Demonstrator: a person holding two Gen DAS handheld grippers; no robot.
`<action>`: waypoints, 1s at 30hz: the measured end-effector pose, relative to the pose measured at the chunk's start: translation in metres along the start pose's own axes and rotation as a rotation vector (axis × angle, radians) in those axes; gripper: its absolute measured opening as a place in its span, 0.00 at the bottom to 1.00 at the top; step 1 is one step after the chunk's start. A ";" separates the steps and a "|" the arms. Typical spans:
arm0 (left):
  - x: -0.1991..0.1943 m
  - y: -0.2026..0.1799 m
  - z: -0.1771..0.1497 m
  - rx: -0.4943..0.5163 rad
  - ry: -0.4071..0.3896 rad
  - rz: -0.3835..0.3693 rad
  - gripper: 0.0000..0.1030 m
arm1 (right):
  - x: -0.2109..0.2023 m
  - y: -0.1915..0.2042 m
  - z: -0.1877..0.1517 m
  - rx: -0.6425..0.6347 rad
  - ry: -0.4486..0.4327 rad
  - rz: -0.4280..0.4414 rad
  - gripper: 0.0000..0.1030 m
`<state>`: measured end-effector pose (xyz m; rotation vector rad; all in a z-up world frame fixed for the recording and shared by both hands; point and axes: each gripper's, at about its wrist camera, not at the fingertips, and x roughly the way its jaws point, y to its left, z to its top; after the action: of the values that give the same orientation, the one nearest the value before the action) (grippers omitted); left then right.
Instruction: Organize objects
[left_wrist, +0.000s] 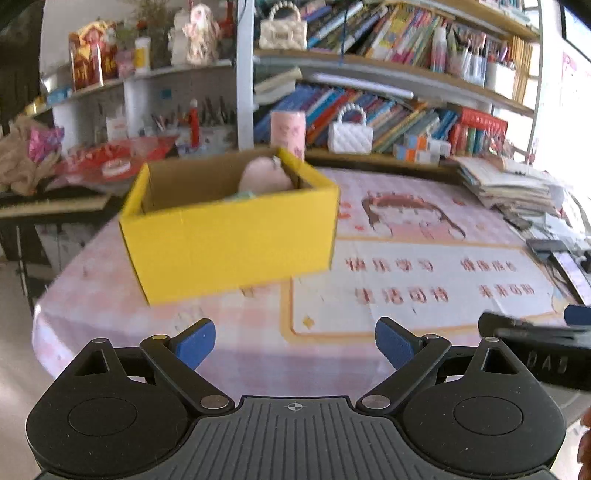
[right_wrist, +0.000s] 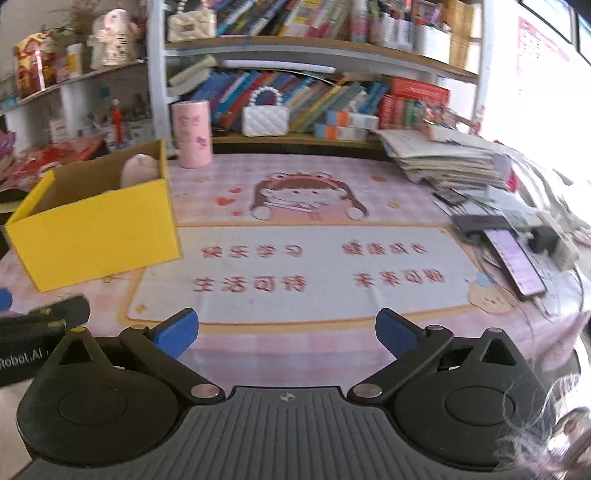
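A yellow cardboard box (left_wrist: 229, 240) stands open-topped on the pink checked tablecloth (left_wrist: 110, 295), ahead of my left gripper (left_wrist: 294, 341). A pale pink soft object (left_wrist: 264, 177) lies inside it against the far wall. The left jaws stand wide apart with nothing between them. In the right wrist view the same yellow box (right_wrist: 96, 229) sits at the left with the pink object (right_wrist: 138, 170) in it. My right gripper (right_wrist: 286, 334) hangs open and empty over the printed mat (right_wrist: 295, 269). Each gripper's body shows at the edge of the other's view.
A pink cylinder (right_wrist: 192, 134) and a white quilted handbag (right_wrist: 265, 120) stand at the table's far edge below crowded bookshelves. A stack of papers (right_wrist: 450, 158) and a phone (right_wrist: 515, 260) with dark clutter fill the right side. The table's left edge (left_wrist: 40, 317) drops off.
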<state>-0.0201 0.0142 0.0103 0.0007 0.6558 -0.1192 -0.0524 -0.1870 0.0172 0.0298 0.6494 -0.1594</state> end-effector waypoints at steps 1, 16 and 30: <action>0.001 -0.003 -0.002 0.011 0.011 -0.004 0.92 | -0.001 -0.003 -0.001 0.005 0.003 -0.008 1.00; -0.001 -0.019 -0.003 0.045 0.021 0.020 0.94 | -0.003 -0.016 -0.010 0.019 0.034 -0.033 1.00; -0.004 -0.025 -0.007 0.056 0.047 0.066 0.95 | -0.003 -0.017 -0.014 0.005 0.061 -0.034 1.00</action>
<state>-0.0303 -0.0097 0.0075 0.0790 0.6983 -0.0738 -0.0656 -0.2019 0.0078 0.0282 0.7103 -0.1933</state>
